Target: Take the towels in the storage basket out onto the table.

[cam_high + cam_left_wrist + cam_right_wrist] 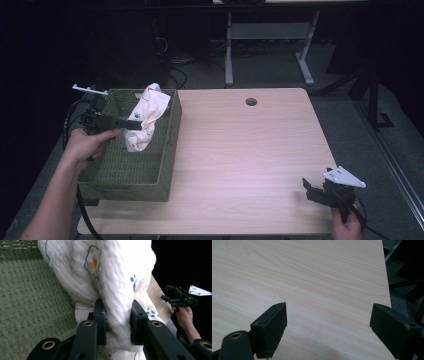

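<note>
left tongs (134,123) clamped on white cloth (146,115) over green basket (150,185)

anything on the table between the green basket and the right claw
No. In the high view only bare wooden table lies between the green basket and the right claw.

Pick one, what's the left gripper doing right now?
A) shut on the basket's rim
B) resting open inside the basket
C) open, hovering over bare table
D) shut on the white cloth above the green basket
D: in the left gripper view the left gripper pinches the white cloth between both fingers, and the high view shows the cloth held up over the green basket.
</note>
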Action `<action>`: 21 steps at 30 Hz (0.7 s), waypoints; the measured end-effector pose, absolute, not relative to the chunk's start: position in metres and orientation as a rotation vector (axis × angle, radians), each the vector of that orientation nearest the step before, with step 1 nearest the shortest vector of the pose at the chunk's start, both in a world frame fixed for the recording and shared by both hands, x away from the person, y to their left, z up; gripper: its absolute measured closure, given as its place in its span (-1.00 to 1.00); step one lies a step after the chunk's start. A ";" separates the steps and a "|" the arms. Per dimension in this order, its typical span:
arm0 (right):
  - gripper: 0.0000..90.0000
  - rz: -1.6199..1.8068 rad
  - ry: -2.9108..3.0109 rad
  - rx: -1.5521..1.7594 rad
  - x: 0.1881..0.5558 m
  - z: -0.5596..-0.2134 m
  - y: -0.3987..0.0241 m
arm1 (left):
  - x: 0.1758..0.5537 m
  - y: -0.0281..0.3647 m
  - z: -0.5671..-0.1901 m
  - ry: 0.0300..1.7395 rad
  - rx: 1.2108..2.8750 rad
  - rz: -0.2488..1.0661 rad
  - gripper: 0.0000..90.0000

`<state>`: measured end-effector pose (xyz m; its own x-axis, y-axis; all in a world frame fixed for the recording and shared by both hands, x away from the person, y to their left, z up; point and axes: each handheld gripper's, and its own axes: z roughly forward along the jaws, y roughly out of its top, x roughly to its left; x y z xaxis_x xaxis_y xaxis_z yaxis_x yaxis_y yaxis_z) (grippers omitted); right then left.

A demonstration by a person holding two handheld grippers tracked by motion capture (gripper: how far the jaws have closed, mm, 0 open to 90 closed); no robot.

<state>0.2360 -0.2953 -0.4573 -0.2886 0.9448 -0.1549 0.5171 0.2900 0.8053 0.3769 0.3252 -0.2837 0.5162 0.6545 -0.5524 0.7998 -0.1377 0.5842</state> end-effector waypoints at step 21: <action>-0.69 0.859 1.916 1.310 0.235 -0.456 -0.296 | 0.384 0.276 -0.276 1.114 1.902 -0.247 0.59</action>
<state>0.2351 -0.2963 -0.4561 -0.2852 0.9466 -0.1505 0.5174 0.2842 0.8072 0.3836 0.2762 -0.2762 0.5758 0.6015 -0.5537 0.7791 -0.1984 0.5946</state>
